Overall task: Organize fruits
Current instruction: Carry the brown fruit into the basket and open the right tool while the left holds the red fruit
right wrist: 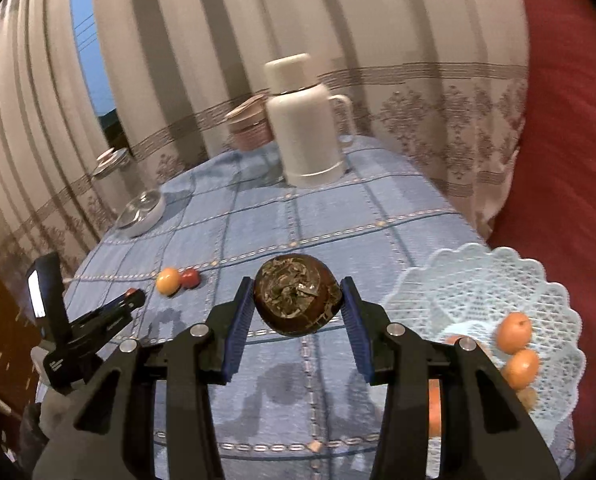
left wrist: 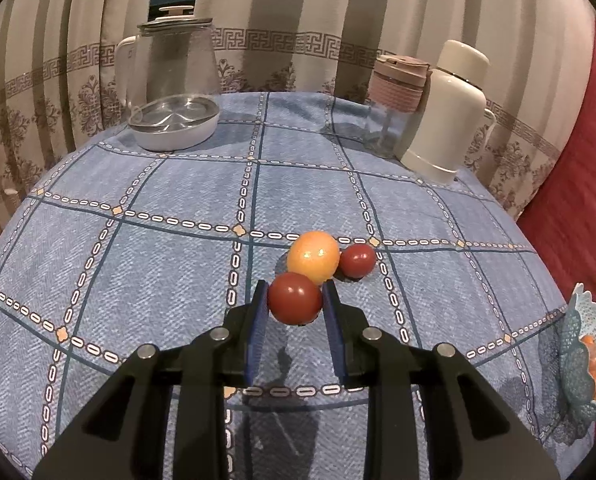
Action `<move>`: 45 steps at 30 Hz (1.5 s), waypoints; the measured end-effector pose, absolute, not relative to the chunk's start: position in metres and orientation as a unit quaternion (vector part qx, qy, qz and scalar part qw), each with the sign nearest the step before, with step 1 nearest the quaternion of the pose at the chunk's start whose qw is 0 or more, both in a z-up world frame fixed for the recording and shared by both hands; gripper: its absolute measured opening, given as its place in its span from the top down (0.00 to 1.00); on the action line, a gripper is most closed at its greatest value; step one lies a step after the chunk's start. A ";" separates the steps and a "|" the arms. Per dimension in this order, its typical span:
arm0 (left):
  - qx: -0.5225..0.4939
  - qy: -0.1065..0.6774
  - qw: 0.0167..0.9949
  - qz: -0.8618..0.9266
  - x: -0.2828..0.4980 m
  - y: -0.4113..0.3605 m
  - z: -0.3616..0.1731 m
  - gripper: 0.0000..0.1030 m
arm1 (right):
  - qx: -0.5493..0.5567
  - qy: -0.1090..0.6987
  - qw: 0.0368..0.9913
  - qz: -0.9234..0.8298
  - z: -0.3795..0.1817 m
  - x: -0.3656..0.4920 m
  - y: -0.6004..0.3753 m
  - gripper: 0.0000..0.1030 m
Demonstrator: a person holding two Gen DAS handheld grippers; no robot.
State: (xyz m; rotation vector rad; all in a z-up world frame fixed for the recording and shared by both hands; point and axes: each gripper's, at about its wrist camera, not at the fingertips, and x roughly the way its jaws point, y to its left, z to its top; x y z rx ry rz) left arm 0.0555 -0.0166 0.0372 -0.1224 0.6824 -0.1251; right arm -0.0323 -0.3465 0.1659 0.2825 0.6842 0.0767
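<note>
My left gripper (left wrist: 295, 294) is shut on a dark red round fruit (left wrist: 295, 298), held just above the blue checked tablecloth. Right behind it lie an orange-yellow fruit (left wrist: 314, 257) and a smaller red fruit (left wrist: 357, 261). My right gripper (right wrist: 297, 294) is shut on a dark brown mangosteen-like fruit (right wrist: 297, 299), held above the cloth to the left of a pale blue lace basket (right wrist: 498, 280). The basket holds two oranges (right wrist: 514, 332) and other fruit partly hidden behind my right finger. The left gripper (right wrist: 134, 298) shows in the right wrist view near the two loose fruits (right wrist: 168, 281).
A glass kettle (left wrist: 174, 84) stands at the back left of the table. A pink-lidded cup (left wrist: 396, 92) and a white thermos (left wrist: 446, 112) stand at the back right. The basket (left wrist: 582, 360) sits at the table's right edge. Curtains hang behind; a red cushion (left wrist: 578, 184) is at right.
</note>
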 end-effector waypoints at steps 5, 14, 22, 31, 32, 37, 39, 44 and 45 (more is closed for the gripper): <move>-0.066 0.339 0.936 -0.068 0.055 -0.017 0.037 0.73 | 0.160 0.328 0.931 -0.002 0.166 -0.045 -0.380 0.56; -0.056 0.337 0.937 -0.079 0.050 -0.027 0.038 0.73 | 0.215 0.340 0.913 -0.068 0.152 -0.060 -0.445 0.56; -0.048 0.339 0.936 -0.086 0.046 -0.035 0.037 0.73 | 0.247 0.365 0.894 -0.084 0.130 -0.059 -0.467 0.56; -0.048 0.341 0.935 -0.088 0.047 -0.036 0.036 0.73 | 0.255 0.395 0.876 -0.111 0.113 -0.053 -0.474 0.56; -0.048 0.340 0.935 -0.088 0.047 -0.036 0.036 0.73 | 0.254 0.395 0.876 -0.115 0.113 -0.053 -0.475 0.56; -0.048 0.340 0.935 -0.088 0.047 -0.036 0.036 0.73 | 0.257 0.385 0.879 -0.113 0.116 -0.057 -0.476 0.56; -0.047 0.340 0.935 -0.088 0.046 -0.036 0.035 0.73 | 0.257 0.381 0.881 -0.110 0.118 -0.059 -0.475 0.56; -0.046 0.339 0.935 -0.091 0.046 -0.037 0.035 0.73 | 0.251 0.368 0.889 -0.104 0.124 -0.065 -0.470 0.56; -0.045 0.338 0.935 -0.093 0.045 -0.038 0.036 0.73 | 0.248 0.363 0.892 -0.104 0.126 -0.067 -0.469 0.56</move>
